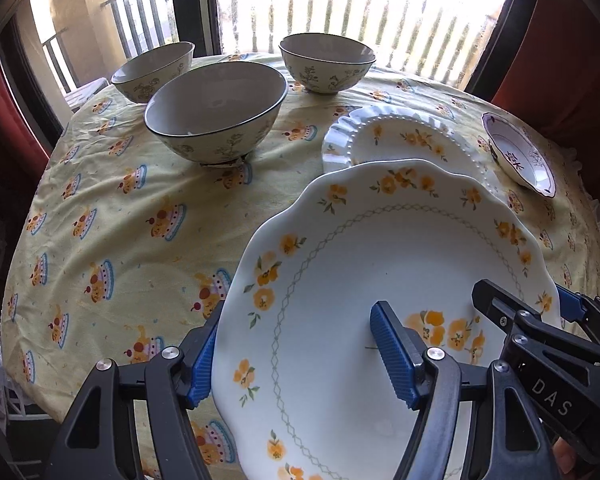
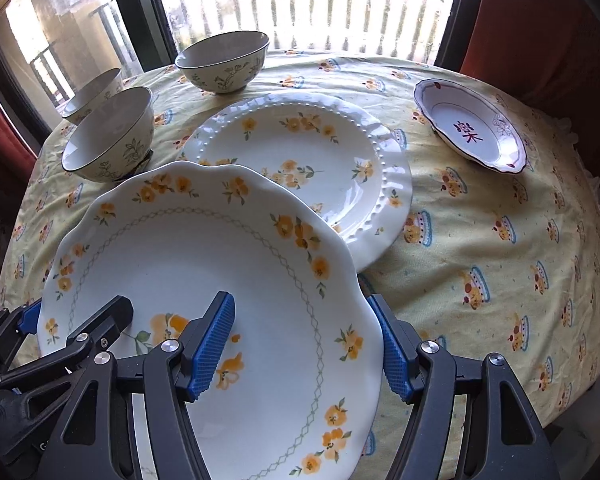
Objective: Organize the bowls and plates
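Observation:
A large white plate with yellow flowers (image 1: 360, 280) (image 2: 220, 260) is held between both grippers, above the table. My left gripper (image 1: 300, 356) straddles its left rim, one finger on top, one under. My right gripper (image 2: 308, 344) straddles its right rim the same way. Behind it a white ruffled plate with yellow flowers (image 1: 404, 140) (image 2: 312, 160) lies on the tablecloth; the held plate's far edge overlaps it. Three floral bowls stand at the back: a big one (image 1: 216, 108) (image 2: 108, 136) and two smaller (image 1: 152, 68) (image 1: 326, 60) (image 2: 224, 60).
A small dish with a purple rim and red characters (image 1: 520, 156) (image 2: 472, 128) sits at the far right. The round table has a yellow patterned cloth (image 1: 120, 220) (image 2: 500, 260). A window and balcony railing lie behind, red curtains at both sides.

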A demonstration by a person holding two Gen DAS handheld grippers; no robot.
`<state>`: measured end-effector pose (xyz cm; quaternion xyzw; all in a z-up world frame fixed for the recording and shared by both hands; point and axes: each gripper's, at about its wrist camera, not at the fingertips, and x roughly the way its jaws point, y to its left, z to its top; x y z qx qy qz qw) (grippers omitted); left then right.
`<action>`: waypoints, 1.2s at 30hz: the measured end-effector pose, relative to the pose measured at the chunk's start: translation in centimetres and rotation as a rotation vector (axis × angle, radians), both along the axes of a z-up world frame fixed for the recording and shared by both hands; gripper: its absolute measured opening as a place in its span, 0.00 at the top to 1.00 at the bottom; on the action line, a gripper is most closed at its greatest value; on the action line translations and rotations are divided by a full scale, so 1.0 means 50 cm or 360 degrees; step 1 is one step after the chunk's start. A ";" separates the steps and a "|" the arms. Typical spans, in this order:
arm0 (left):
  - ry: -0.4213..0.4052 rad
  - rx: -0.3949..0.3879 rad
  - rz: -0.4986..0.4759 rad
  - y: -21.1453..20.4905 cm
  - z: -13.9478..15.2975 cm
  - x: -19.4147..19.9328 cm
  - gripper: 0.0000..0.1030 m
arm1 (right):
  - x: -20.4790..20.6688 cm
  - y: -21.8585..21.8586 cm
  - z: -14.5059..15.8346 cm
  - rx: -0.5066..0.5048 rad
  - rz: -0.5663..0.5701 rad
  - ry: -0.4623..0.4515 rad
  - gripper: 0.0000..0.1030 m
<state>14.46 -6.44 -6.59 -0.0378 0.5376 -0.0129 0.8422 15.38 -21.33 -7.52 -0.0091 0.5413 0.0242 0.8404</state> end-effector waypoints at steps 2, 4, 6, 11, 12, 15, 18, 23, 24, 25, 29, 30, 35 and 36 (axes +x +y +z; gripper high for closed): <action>-0.0001 -0.0007 -0.0009 -0.029 -0.003 0.002 0.32 | -0.001 -0.030 0.000 -0.0003 -0.0011 -0.0001 0.30; -0.0003 -0.0017 -0.0018 -0.058 -0.005 0.005 0.32 | -0.003 -0.061 0.000 -0.0006 -0.0020 -0.0005 0.30; -0.0008 -0.0025 -0.0032 -0.090 -0.004 0.008 0.32 | -0.005 -0.093 0.000 -0.0018 -0.0028 -0.0013 0.30; -0.0014 -0.0014 -0.0116 -0.170 -0.004 0.008 0.32 | -0.013 -0.175 -0.005 -0.0028 -0.0094 -0.0016 0.31; -0.0009 -0.0015 -0.0131 -0.183 -0.005 0.008 0.32 | -0.014 -0.191 -0.006 -0.0026 -0.0112 -0.0014 0.31; 0.0011 -0.0025 -0.0161 -0.216 -0.008 0.009 0.32 | -0.021 -0.234 -0.012 -0.0018 -0.0161 0.0003 0.31; 0.0020 -0.0034 -0.0204 -0.246 -0.014 0.007 0.32 | -0.027 -0.269 -0.013 -0.0019 -0.0202 0.0006 0.31; 0.0048 -0.0050 -0.0267 -0.300 -0.031 0.007 0.32 | -0.035 -0.323 -0.021 -0.0036 -0.0275 0.0025 0.31; 0.0055 -0.0053 -0.0276 -0.310 -0.033 0.005 0.32 | -0.035 -0.333 -0.025 -0.0038 -0.0288 0.0033 0.31; 0.0062 -0.0057 -0.0286 -0.320 -0.036 0.003 0.32 | -0.035 -0.342 -0.027 -0.0043 -0.0297 0.0040 0.31; 0.0098 -0.0059 -0.0313 -0.351 -0.054 0.007 0.32 | -0.032 -0.376 -0.041 -0.0055 -0.0329 0.0073 0.31; 0.0108 -0.0058 -0.0316 -0.358 -0.058 0.008 0.32 | -0.030 -0.384 -0.046 -0.0057 -0.0335 0.0083 0.31; 0.0126 -0.0031 -0.0331 -0.387 -0.074 0.016 0.32 | -0.018 -0.415 -0.067 -0.0041 -0.0351 0.0143 0.31; 0.0134 -0.0030 -0.0328 -0.390 -0.077 0.018 0.32 | -0.014 -0.420 -0.071 -0.0040 -0.0357 0.0152 0.31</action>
